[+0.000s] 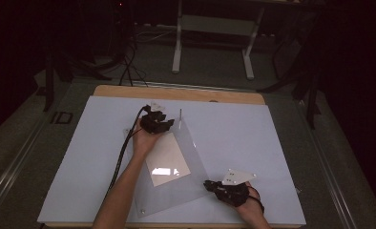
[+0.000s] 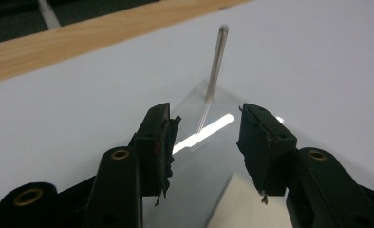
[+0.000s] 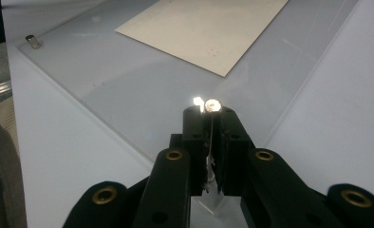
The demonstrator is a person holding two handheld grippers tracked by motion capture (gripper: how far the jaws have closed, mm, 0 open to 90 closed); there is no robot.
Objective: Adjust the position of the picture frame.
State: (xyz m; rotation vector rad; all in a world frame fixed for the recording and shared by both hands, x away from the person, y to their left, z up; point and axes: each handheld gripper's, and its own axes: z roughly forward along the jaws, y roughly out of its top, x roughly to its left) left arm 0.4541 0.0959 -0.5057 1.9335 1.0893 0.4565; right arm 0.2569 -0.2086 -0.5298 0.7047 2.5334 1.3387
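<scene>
A clear acrylic sheet (image 1: 176, 162) lies on the white table (image 1: 253, 138), a pale paper (image 1: 167, 160) under it and a small metal stud (image 3: 32, 42) at one corner. Nothing blocks the upright metal pin (image 2: 216, 66) at the sheet's far corner. The left gripper (image 2: 204, 142) is spread wide, the pin just ahead between its jaws, untouched. The right gripper (image 3: 212, 111) is clamped tight on another metal post (image 3: 213, 105) at the sheet's near corner.

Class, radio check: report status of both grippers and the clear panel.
Left gripper open, facing upright corner pin. Right gripper shut on near corner pin. Clear panel flat, paper sheet inside. Nothing obstructing.
</scene>
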